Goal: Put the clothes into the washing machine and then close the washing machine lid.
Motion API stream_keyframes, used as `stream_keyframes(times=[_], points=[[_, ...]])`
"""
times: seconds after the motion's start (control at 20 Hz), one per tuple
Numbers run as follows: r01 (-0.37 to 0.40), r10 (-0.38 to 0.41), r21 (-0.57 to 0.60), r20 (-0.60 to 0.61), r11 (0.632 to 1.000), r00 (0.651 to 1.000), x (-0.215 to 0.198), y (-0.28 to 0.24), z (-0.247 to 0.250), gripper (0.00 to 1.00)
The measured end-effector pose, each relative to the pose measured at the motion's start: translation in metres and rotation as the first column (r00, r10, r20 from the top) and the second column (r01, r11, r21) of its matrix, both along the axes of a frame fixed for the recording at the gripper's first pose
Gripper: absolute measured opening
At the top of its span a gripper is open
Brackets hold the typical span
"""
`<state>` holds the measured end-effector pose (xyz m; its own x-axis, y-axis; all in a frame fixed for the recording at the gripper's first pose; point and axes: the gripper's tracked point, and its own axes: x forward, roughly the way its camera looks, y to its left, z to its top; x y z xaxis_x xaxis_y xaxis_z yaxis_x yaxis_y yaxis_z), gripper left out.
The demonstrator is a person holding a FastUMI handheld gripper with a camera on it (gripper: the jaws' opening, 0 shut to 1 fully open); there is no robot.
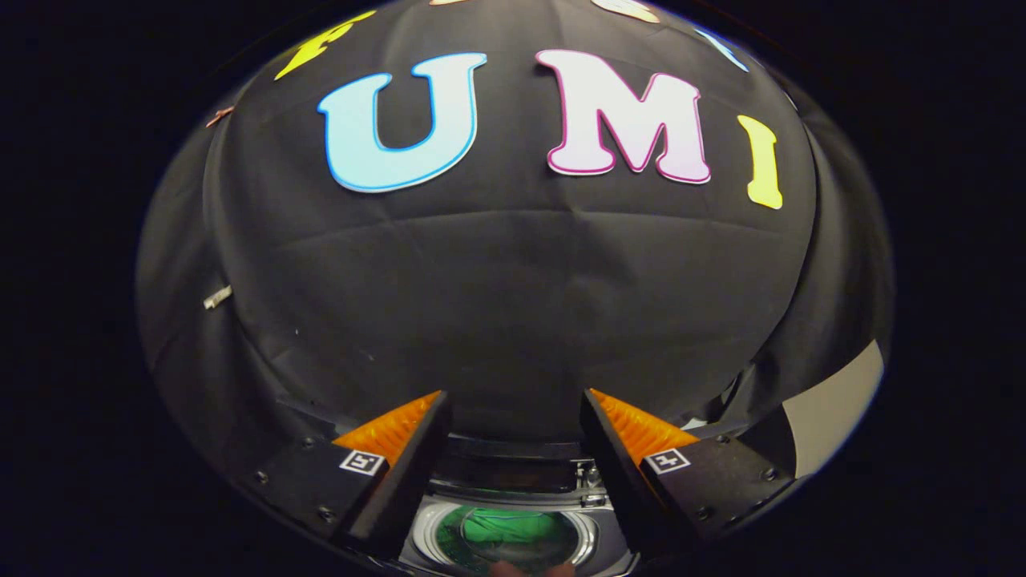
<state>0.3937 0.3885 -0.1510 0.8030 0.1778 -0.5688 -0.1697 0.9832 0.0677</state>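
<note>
My gripper (513, 401) is open, its two fingers spread wide with nothing between them, and it is held high facing the booth's back wall. Below and between the fingers lies the top of the washing machine (593, 501), seen from above. Its round drum opening (509, 535) has a pale ring, and something green, apparently clothing (513, 533), shows inside it. A dark panel at the machine's back edge (513, 473) may be the raised lid; I cannot tell for sure.
The black cloth wall (513, 304) stands close ahead beyond the fingers. A pale surface (834, 405) shows past the right finger, beside the cloth. A small white tag (216, 297) hangs on the cloth off to the left.
</note>
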Motion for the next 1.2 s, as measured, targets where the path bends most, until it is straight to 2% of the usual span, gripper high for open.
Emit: stream_keyframes(times=[0.2,0.45,0.85,0.95,1.2], points=[[-0.015,0.015,0.006,0.012,1.000,1.000,-0.027,-0.001,0.007,1.00],[-0.053,0.054,0.034,-0.033,0.998,0.998,-0.062,-0.002,0.003,1.00],[-0.102,0.099,0.055,0.059,0.993,0.993,-0.117,-0.005,-0.006,1.00],[-0.117,0.114,0.053,0.062,0.992,0.992,-0.135,-0.005,-0.017,1.00],[-0.170,0.171,0.061,-0.018,0.984,0.985,-0.184,-0.001,-0.068,1.00]])
